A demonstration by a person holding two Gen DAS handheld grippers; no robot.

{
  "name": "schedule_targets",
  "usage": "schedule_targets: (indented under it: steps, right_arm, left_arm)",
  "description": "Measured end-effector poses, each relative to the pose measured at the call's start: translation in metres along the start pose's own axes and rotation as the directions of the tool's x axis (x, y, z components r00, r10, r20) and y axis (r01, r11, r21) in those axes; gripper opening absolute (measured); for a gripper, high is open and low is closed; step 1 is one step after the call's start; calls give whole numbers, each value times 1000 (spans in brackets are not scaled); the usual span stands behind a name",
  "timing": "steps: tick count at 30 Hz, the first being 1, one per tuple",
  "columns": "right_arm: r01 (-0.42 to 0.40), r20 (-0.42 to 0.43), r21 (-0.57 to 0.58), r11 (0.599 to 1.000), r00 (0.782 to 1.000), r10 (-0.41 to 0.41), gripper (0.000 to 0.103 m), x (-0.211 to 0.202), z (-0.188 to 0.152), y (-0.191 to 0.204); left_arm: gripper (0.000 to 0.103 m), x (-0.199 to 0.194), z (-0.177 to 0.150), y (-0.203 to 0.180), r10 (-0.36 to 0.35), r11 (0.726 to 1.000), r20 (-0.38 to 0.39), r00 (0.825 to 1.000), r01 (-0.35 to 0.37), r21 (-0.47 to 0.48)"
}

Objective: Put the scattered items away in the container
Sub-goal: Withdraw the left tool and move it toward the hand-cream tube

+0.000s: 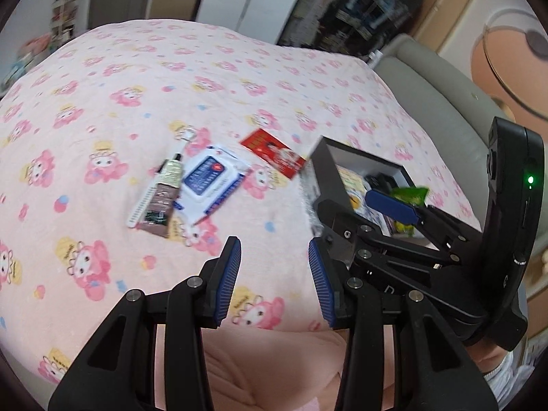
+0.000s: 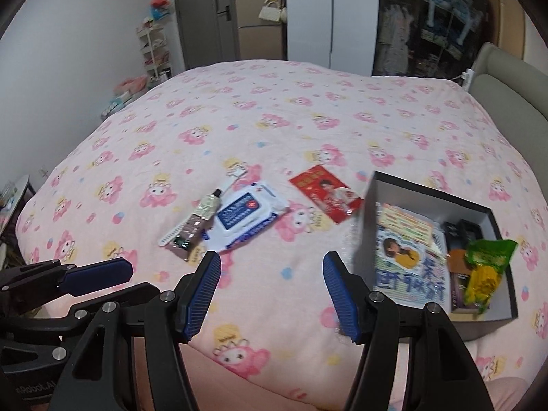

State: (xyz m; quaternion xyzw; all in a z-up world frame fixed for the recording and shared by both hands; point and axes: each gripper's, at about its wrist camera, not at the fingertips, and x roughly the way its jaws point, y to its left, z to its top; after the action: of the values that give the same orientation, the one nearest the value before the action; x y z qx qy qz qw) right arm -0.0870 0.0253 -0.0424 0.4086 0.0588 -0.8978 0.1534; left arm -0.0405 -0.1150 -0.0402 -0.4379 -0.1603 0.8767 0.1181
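Observation:
A dark open box (image 2: 493, 212) lies on the bed at right; it holds a printed booklet (image 2: 407, 250), a green snack packet (image 2: 489, 260) and dark items. The box also shows in the left wrist view (image 1: 325, 167). Loose on the bed: a wet-wipes pack (image 2: 246, 219) (image 1: 212, 178), a brown tube (image 2: 195, 236) (image 1: 161, 202), a white strip-like item under it (image 2: 171, 236), and a red packet (image 2: 325, 195) (image 1: 274, 154). My left gripper (image 1: 274, 274) is open and empty, near of the wipes. My right gripper (image 2: 270, 291) is open and empty, left of the box.
A pink patterned blanket (image 2: 274, 120) covers the whole bed. A grey headboard (image 2: 507, 96) runs along the right. Wardrobes and shelves stand behind the bed. My right gripper also shows in the left wrist view (image 1: 390, 205), over the box's near edge.

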Motion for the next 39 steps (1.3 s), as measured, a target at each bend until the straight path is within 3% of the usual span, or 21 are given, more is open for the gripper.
schedule_targets:
  steps: [5,9,17,26,35,39]
  right_arm:
    - [-25,7,-13,1000,1000,25,59,17,18,20]
    - [-41,0,9,999,999,41,59,33,32,23]
    - [-24,-93,22,999,995,26,59,87,38,26]
    - [1,-166,-7,1000,986,-2,59,142,42,31]
    - [-53,-228,-41,998,973,42,59,186,41,53]
    - [-72,-254,-41,997,965,59,59,202,37,58]
  left_arm:
    - [42,1,9,31,17,997,24,1000,-16,-79]
    - [42,14,20,57,72,987,14,997,-69,-147]
    - [42,67,41,100,106,964,-46,993,-114,-241]
    - [41,114,58,133,101,941,-128,987,-137,-309]
    - [41,152,66,172,101,903,-207,973,-177,-392]
    - [41,164,62,184,60,880,-242,968,-165,-445]
